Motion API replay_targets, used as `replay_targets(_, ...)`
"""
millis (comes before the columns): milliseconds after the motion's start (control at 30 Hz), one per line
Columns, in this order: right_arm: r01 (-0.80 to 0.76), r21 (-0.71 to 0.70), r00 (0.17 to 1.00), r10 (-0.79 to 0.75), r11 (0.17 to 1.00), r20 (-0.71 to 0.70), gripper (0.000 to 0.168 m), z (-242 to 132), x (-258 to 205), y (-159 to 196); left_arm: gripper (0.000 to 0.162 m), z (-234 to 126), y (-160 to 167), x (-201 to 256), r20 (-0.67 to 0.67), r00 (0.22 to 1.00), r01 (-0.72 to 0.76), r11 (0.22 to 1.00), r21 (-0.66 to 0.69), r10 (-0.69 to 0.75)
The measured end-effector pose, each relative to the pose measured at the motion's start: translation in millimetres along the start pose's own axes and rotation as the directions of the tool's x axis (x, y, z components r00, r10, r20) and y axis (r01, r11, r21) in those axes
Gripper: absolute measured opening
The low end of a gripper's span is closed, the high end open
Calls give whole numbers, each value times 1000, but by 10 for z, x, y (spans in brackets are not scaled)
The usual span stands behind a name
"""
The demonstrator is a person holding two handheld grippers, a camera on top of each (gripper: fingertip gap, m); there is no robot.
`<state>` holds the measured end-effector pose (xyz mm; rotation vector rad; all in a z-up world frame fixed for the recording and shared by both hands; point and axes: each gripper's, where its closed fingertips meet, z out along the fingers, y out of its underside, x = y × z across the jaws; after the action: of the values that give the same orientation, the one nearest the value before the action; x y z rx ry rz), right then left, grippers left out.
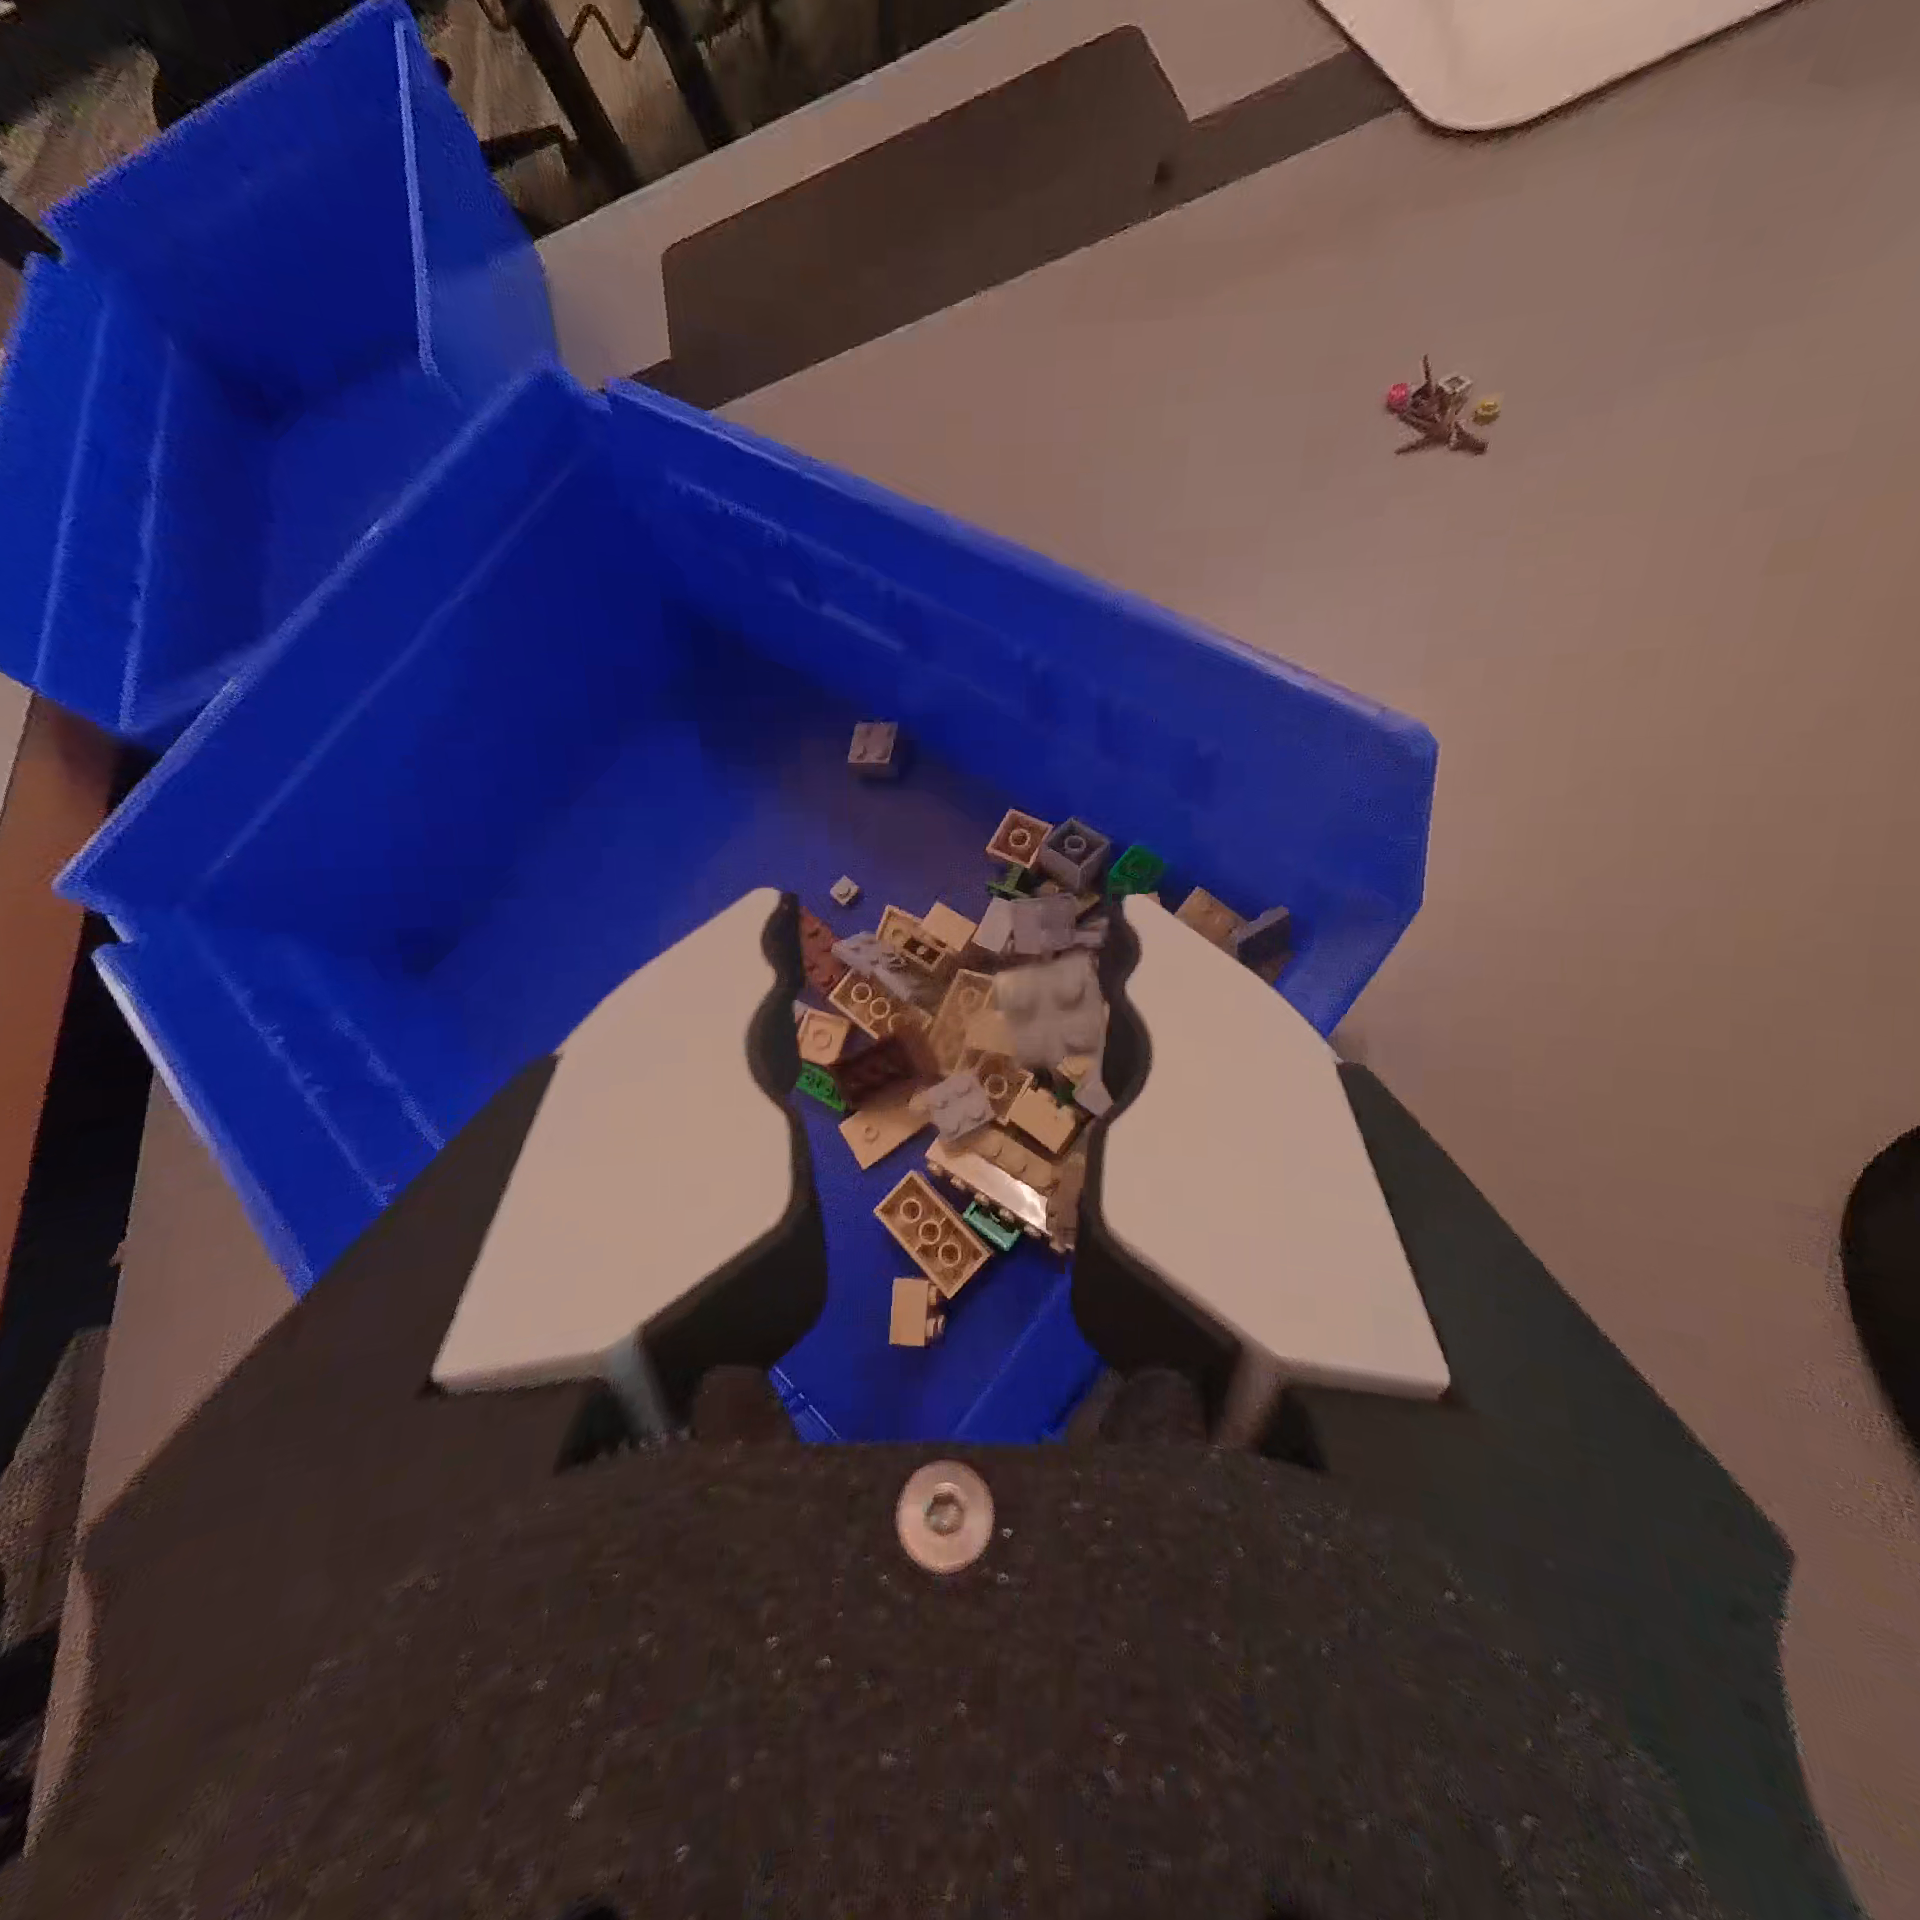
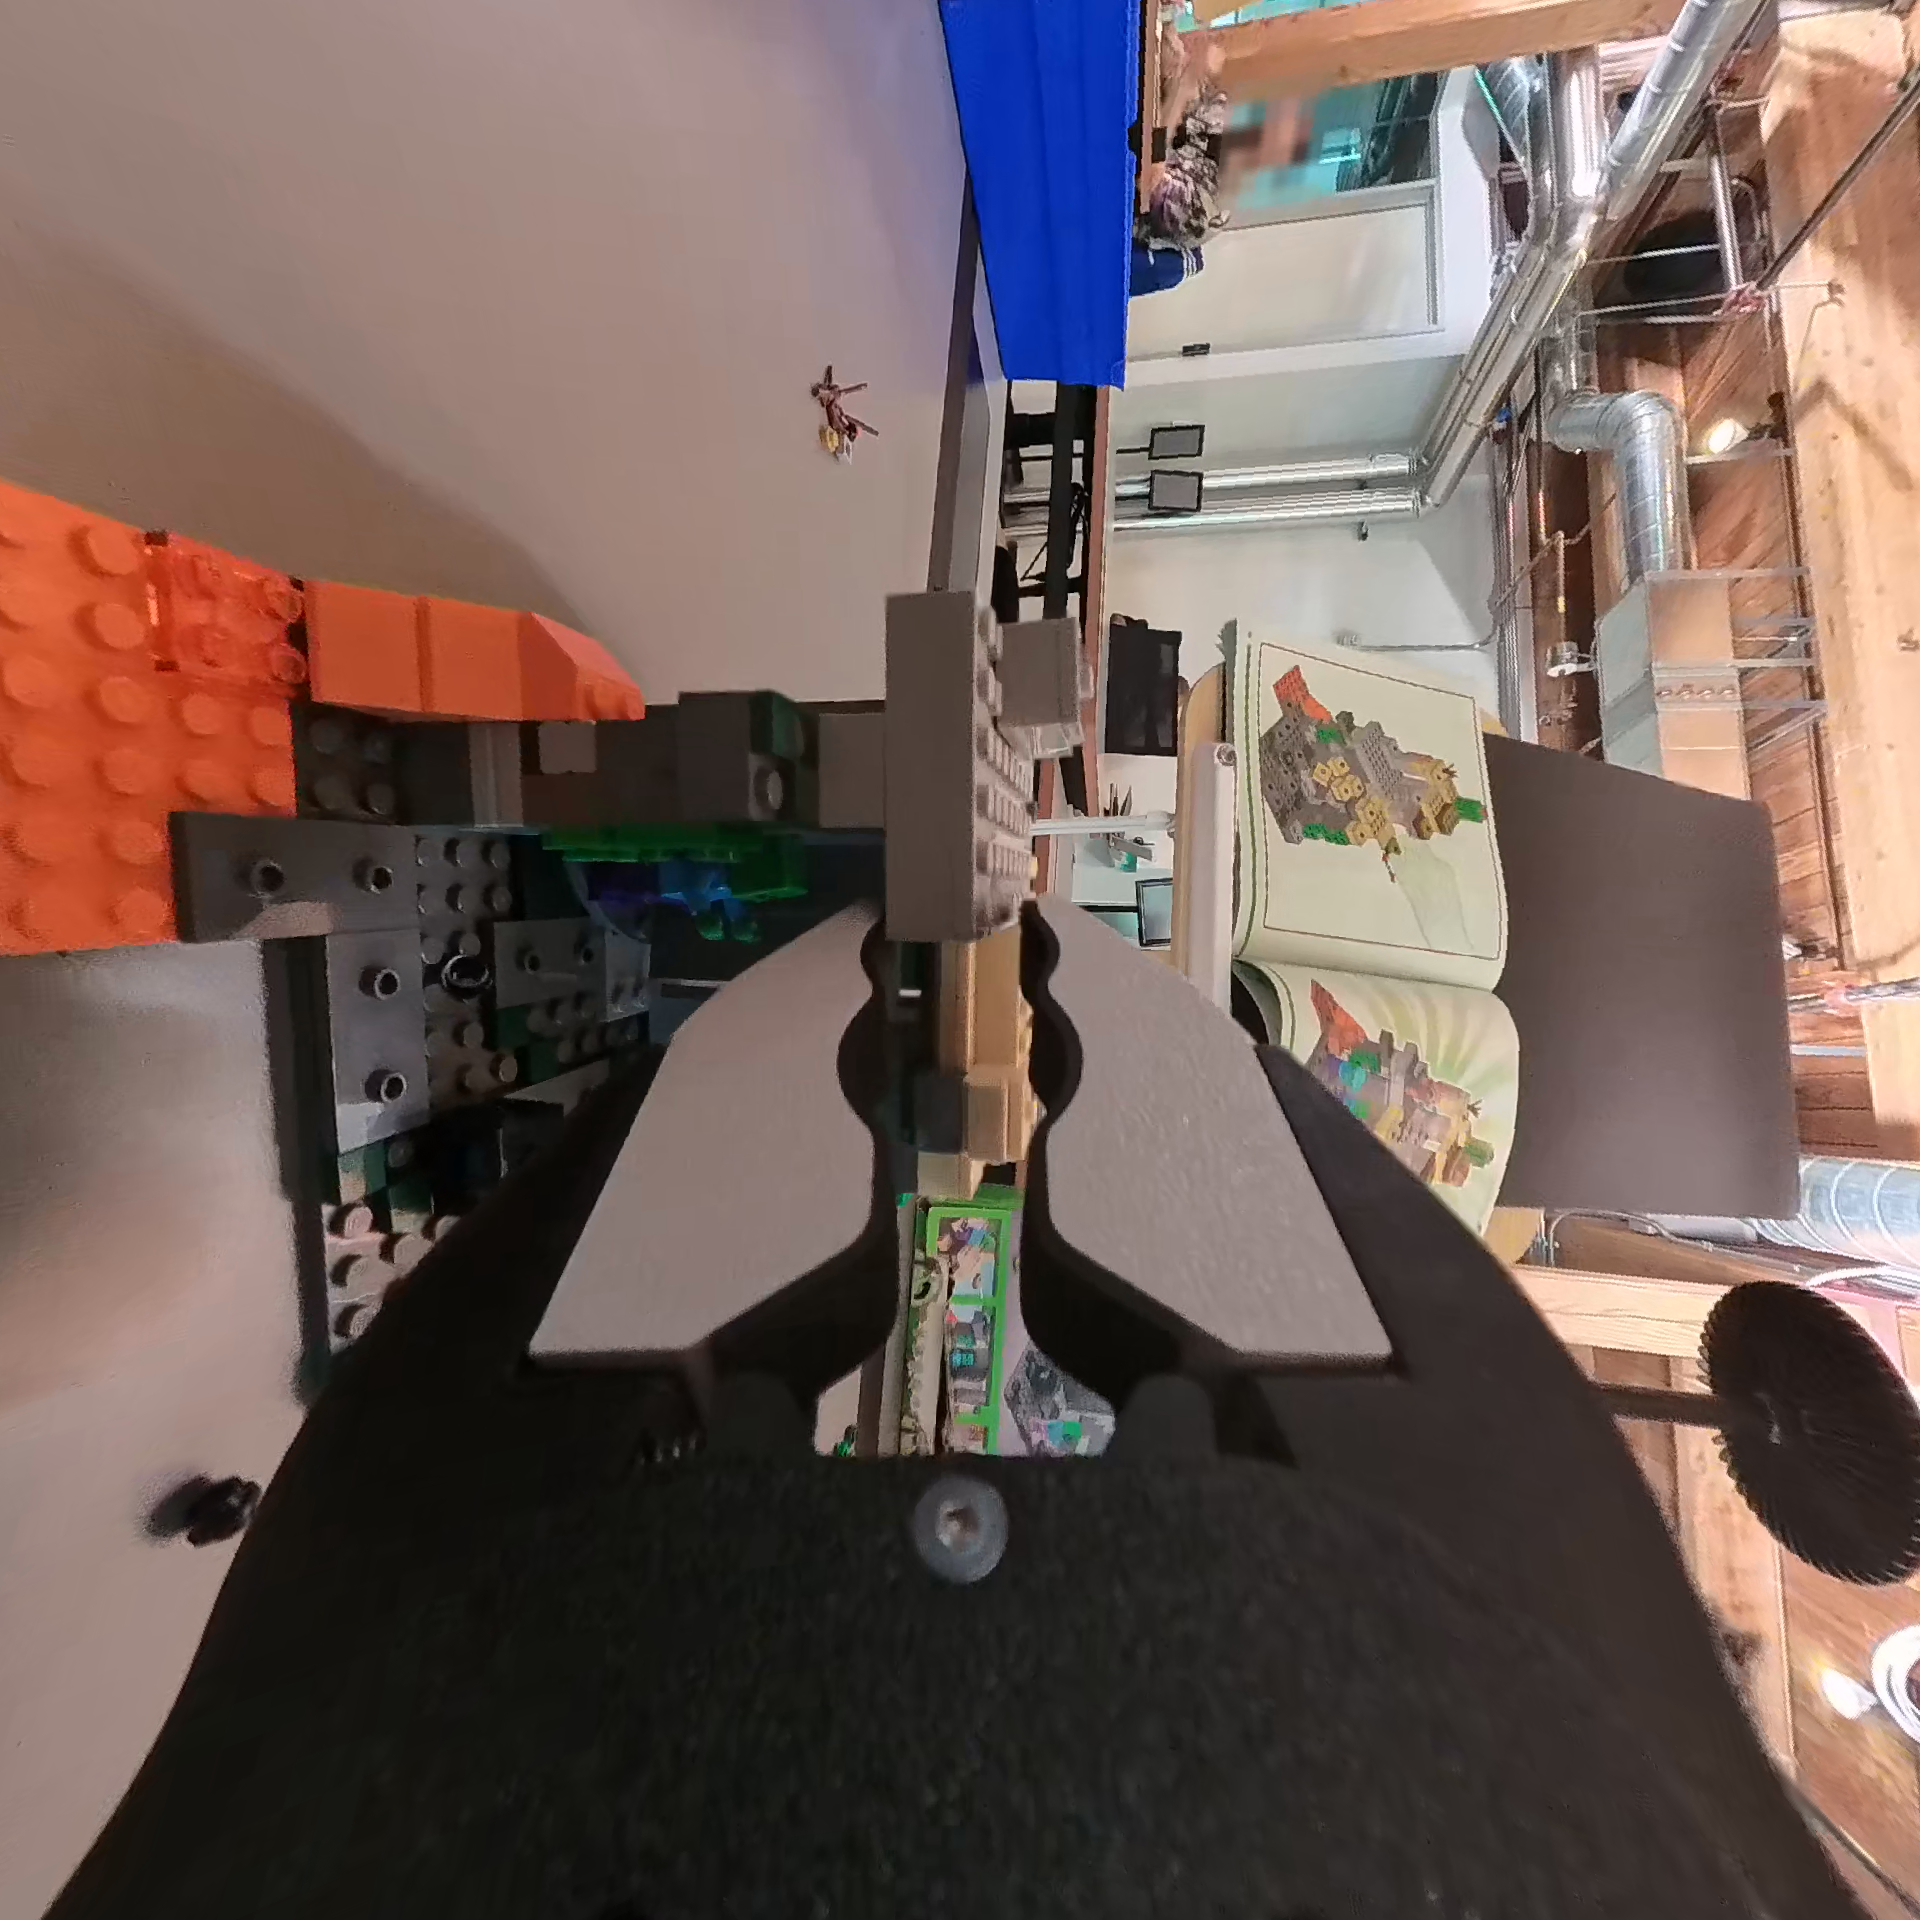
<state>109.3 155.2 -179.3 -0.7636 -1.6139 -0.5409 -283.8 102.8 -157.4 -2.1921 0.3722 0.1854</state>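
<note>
My left gripper (image 1: 951,914) hangs over the near blue bin (image 1: 582,665), its fingers spread wide with nothing between them. Straight below the gap lies a heap of loose bricks (image 1: 977,1049), tan, grey, brown and a few green, piled toward the right side of the bin floor; a lone grey brick (image 1: 876,750) sits apart, farther in. A second blue bin (image 1: 260,312) stands beyond it to the far left and looks to hold nothing that I can see. Out on the grey table (image 1: 1455,779), well apart to the far right, is a small cluster of tiny pieces (image 1: 1442,407). My right gripper (image 2: 945,914) is rolled on its side, so the scene runs sideways in that view. Its fingers are drawn close, and a grey studded plate (image 2: 940,769) sits right at the tips; I cannot tell for sure whether they pinch it or only touch it. The plate is part of a brick model (image 2: 499,935), dark grey and green with an orange section (image 2: 114,748) at the left. Beyond the plate an open instruction booklet (image 2: 1371,831) stands propped against a dark board (image 2: 1642,987).
</note>
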Motion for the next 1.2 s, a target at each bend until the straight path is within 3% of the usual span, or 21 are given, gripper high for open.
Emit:
replay_targets(167,15,-1,1000,-15,1000,11,21,12,-12,-26,56,12,-198,345,-67,997,-34,996,80,39)
replay_targets(300,20,0,1000,-20,1000,23,21,18,-7,-41,49,-56,-584,994,-230,967,-68,978,195,113)
replay_targets(567,22,17,998,-22,1000,52,20,50,-5,-43,46,-98,-1179,2581,-569,753,-140,926,351,329)
replay_targets(700,35,25,998,-37,999,59,21,50,-7,-56,47,53,-1368,3112,-572,684,-232,879,417,452)
replay_targets(933,51,44,997,-53,998,50,20,46,-4,-59,45,346,-1396,3486,-716,527,-251,889,383,457)
replay_targets(1000,58,54,997,-61,997,51,19,44,-4,-62,34,393,-1418,3466,-722,517,-245,888,390,460)
replay_targets(1200,75,62,993,-81,995,91,20,44,-9,-68,35,393,-1393,3470,-762,456,-264,888,377,459)
